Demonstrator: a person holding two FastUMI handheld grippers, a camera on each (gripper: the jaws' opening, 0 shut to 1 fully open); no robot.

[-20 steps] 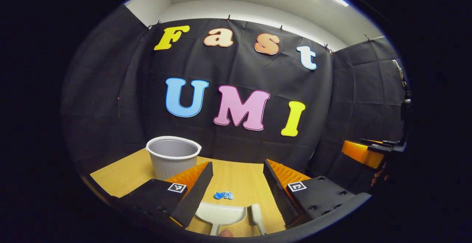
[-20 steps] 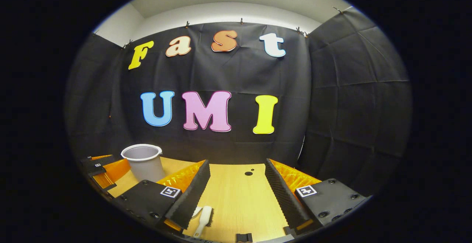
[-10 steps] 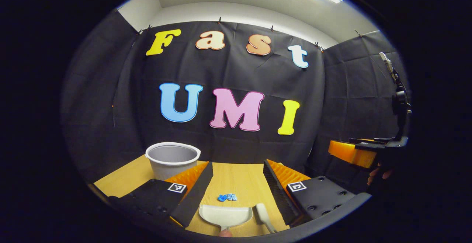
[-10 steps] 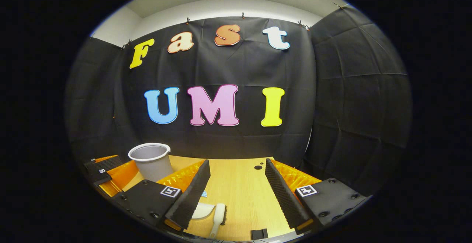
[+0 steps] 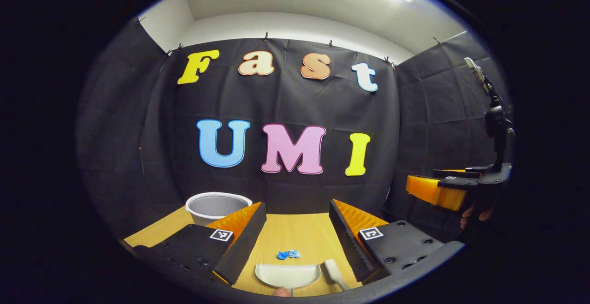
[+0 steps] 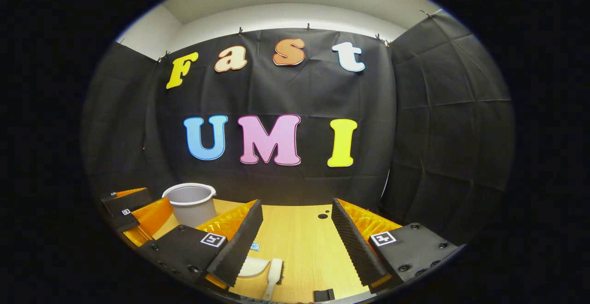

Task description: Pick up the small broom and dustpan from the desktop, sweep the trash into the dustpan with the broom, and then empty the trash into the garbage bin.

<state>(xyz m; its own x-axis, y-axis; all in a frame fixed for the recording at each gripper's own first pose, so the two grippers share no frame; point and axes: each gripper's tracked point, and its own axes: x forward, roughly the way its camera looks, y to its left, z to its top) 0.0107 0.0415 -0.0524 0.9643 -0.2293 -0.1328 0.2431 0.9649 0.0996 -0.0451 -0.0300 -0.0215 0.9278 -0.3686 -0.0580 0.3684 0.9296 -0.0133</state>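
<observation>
Nothing done; broom (image 6: 274, 272), dustpan (image 5: 288, 275) and blue trash (image 5: 288, 254) lie untouched on desktop (image 6: 304, 244); bin (image 5: 218, 206) awaits; left gripper (image 5: 295, 241) and right gripper (image 6: 297, 244) jaws spread, empty.

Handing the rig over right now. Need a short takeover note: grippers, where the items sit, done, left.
Left gripper: open, holding nothing, above the desk, dustpan between its fingers' line of sight.
Right gripper: open, holding nothing; broom lies ahead, low left.
Dustpan and broom lie side by side on the desk, broom to the right. Blue trash sits just beyond the dustpan's mouth. Garbage bin stands upright at the far left.
Done: nothing picked up.
Left: grasp both tools, sweep the trash in, tip it into the bin.
</observation>
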